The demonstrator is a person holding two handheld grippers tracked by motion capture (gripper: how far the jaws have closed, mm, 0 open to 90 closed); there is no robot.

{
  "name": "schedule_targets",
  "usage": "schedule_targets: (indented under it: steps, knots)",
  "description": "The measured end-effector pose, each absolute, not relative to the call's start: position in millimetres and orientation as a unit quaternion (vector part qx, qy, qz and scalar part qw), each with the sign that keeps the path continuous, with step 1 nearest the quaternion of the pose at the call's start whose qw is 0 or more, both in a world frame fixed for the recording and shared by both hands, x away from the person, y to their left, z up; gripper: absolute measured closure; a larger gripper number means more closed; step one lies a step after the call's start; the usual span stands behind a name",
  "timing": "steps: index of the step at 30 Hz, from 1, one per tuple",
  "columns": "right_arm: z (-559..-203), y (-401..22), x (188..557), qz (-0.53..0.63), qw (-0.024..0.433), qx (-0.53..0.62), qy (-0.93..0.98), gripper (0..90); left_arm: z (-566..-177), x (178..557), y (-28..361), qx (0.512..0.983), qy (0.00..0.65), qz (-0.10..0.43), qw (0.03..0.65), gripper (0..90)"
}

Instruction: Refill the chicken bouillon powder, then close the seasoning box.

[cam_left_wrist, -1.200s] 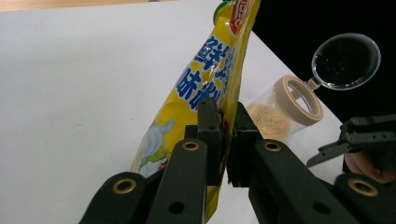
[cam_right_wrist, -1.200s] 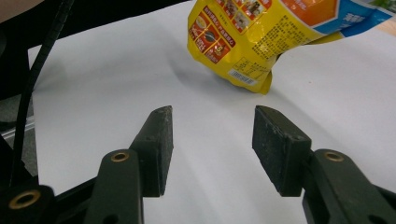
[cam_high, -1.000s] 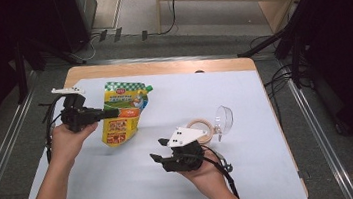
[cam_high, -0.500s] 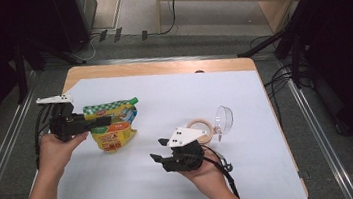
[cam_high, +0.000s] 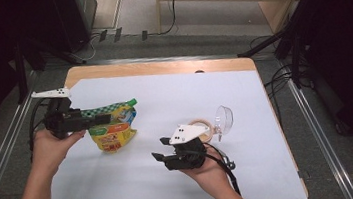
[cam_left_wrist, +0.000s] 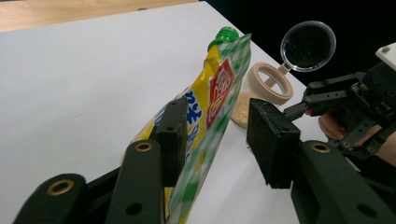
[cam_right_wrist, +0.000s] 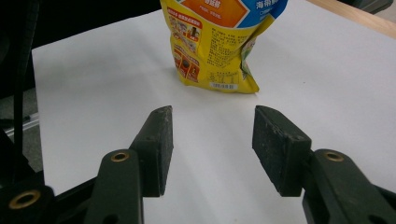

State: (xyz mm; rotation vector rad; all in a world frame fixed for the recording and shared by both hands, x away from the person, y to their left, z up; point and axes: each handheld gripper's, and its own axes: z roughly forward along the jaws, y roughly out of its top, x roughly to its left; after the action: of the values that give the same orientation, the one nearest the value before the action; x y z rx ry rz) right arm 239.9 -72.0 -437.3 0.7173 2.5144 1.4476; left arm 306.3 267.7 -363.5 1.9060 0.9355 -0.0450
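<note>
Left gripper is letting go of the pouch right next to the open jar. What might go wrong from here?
1. The left gripper jaws have just been opening; the upright yellow spouted pouch leans on one pad only and may topple.
2. If it falls toward the open beige jar of powder with its flipped-up clear lid, it may knock it and spill.
3. The open right gripper holds nothing and steadies neither.

So we've got a yellow plastic stand-up pouch with a green-and-white checked edge and a green screw cap point(cam_high: 112, 125), standing on its bottom edge on the left part of the white table sheet and leaning a bit. Cap's screwed on at the top corner. We see orange and blue panels and small print on the side shown in the right gripper view.
</note>
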Motion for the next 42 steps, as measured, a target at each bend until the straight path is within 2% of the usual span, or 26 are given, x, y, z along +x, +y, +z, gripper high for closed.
schedule_targets:
  steps: [8, 14, 19, 25, 42]
  knots:
    - [-434, -74, 243, 0.472, 0.057, 0.242, 0.846, 49.6, -340, 307, 269, 0.779, 0.386, -0.015, 0.494, 55.1]
    - [-429, -80, 244, 0.467, 0.053, 0.247, 0.847, 50.3, -329, 321, 271, 0.769, 0.410, -0.018, 0.491, 54.4]
    - [-423, -87, 247, 0.471, 0.049, 0.254, 0.843, 51.2, -323, 330, 271, 0.771, 0.404, -0.010, 0.492, 54.0]
    - [-419, -93, 250, 0.470, 0.049, 0.258, 0.843, 51.6, -326, 337, 279, 0.769, 0.413, -0.001, 0.487, 50.2]
    - [-391, -130, 256, 0.478, 0.063, 0.271, 0.833, 55.8, -357, 350, 299, 0.763, 0.442, 0.020, 0.472, 46.5]
